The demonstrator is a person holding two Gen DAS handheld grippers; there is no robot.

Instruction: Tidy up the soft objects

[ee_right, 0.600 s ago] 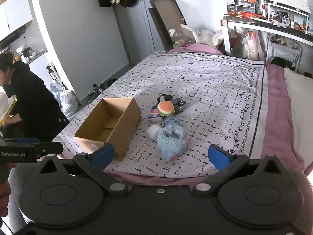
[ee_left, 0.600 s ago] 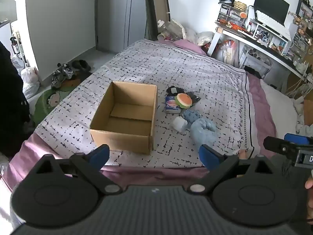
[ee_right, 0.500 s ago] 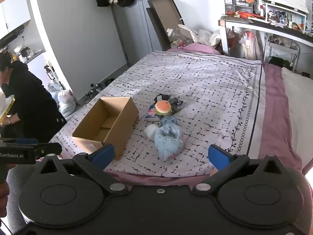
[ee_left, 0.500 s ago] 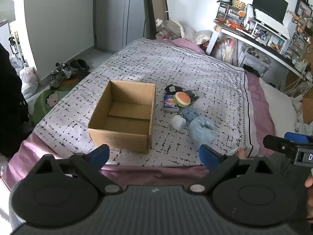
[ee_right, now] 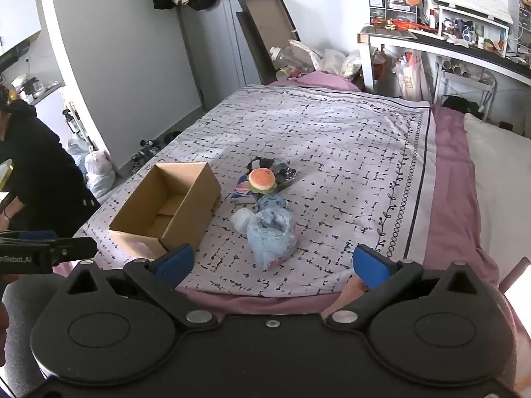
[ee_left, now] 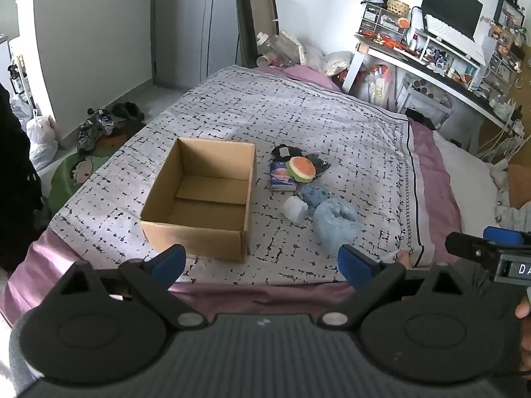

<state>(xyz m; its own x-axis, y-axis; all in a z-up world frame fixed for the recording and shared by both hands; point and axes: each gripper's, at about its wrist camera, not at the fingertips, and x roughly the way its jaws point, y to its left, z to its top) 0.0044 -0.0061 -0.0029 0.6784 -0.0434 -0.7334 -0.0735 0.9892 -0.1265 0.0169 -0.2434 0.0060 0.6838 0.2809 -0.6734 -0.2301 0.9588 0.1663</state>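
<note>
A bed (ee_left: 332, 116) spread with a white, black-dashed quilt over pink sheets fills a cluttered bedroom; a white desk (ee_left: 415, 63) with a monitor stands at far right, shoes on the floor at left. On the quilt sits one open, empty brown cardboard box (ee_left: 202, 199). Just right of it lies a cluster of soft things: one burger-shaped plush (ee_left: 300, 168), one blue tissue packet (ee_left: 282, 175), one white roll (ee_left: 294, 209), one fluffy pale-blue slipper (ee_left: 335, 224), a small blue patterned item (ee_left: 315, 194) and dark fabric (ee_left: 285, 151). The left tool (ee_left: 262, 260) and right tool (ee_right: 270, 262) hover at the bed's near edge, each spread fully wide, holding and touching nothing.
</note>
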